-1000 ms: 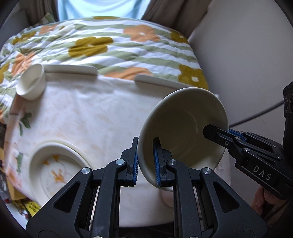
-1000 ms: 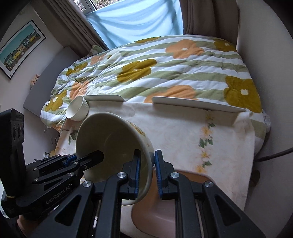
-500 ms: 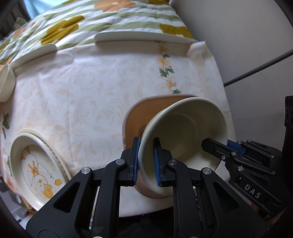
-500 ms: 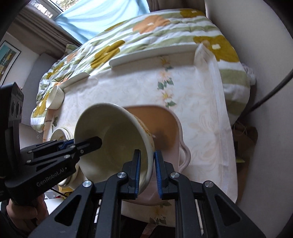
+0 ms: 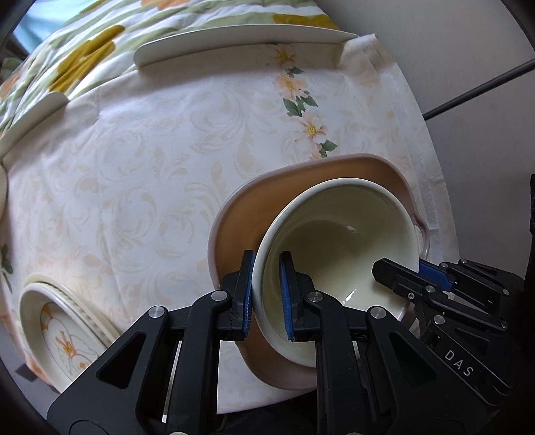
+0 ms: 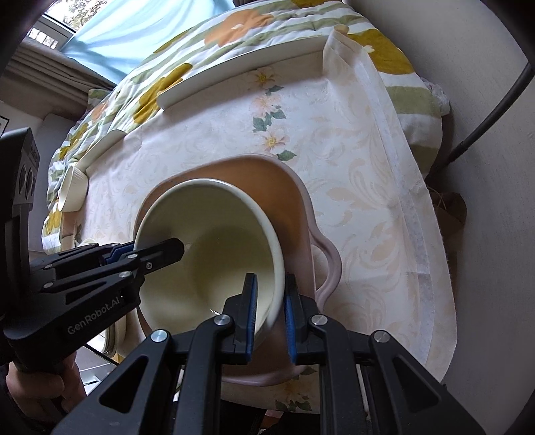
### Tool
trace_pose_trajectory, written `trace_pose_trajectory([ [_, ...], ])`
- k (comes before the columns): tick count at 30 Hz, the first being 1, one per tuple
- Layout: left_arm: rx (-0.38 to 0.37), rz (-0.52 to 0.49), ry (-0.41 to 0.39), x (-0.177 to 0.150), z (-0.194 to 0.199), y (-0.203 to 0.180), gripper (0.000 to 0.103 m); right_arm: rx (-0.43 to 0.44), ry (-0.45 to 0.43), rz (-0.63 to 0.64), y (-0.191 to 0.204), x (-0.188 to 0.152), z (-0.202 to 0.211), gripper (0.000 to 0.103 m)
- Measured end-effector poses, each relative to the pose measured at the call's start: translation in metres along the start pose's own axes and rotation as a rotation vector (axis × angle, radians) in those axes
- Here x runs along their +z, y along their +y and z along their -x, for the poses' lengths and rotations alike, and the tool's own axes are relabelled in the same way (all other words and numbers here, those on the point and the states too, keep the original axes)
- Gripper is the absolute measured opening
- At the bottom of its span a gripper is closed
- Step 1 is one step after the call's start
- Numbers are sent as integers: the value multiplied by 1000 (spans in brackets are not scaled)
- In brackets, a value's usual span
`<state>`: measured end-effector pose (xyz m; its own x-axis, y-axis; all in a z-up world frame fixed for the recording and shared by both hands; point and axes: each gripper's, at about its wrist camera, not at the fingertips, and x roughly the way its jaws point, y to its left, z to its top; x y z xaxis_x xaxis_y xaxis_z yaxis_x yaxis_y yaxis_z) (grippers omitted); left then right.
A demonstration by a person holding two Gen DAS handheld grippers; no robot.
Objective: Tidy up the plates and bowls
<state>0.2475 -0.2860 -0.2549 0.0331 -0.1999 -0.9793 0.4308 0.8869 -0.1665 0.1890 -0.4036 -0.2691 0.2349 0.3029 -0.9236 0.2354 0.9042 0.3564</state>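
Observation:
A cream bowl [image 5: 337,234] [image 6: 207,244] is held by both grippers, tilted, inside a larger pink dish [image 5: 254,207] [image 6: 284,187] with a side handle. My left gripper [image 5: 265,294] is shut on the bowl's left rim. On the opposite rim my right gripper [image 6: 270,301] is shut as well. Each gripper shows in the other's view: the right one [image 5: 398,267] at lower right, the left one [image 6: 157,247] at the left. Whether the bowl's base touches the dish is hidden.
A stack of patterned plates [image 5: 63,331] sits at the cloth's near left edge. Two white plates [image 5: 240,40] [image 5: 30,110] lie at the far edge by the flowered quilt [image 6: 234,30]. A small white cup [image 6: 72,190] lies far left. A wall and cable [image 5: 474,87] are right.
Both grippers have come down with the cream bowl and tipped it more upright; it went from hanging above the table to sitting low within the pink dish.

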Motion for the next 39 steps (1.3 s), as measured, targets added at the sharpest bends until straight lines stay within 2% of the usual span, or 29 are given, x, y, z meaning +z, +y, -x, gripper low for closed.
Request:
trace_pose_trajectory([
  [11,61,-61,-20,6,-3,-12,12,-20,11,-12,0,-1,-2,14],
  [13,73,-68,-25,5,0,-15,15,-32,6,-10,2,0,0,14],
  [28,83,-69,-87,-7,33,-20,16,-63,-25,45,10,-7,27,14],
  [33,93,-66,-150,-14,64,-26,16,-44,-71,80,14,-16,50,14],
  [37,89,-35,-252,-27,98,-26,18,-13,-142,144,20,-25,76,14],
  [38,88,-21,-286,-31,108,-24,21,-8,-164,165,22,-28,82,14],
  [39,89,-6,-319,-35,117,-23,37,-4,-187,188,25,-30,89,14],
])
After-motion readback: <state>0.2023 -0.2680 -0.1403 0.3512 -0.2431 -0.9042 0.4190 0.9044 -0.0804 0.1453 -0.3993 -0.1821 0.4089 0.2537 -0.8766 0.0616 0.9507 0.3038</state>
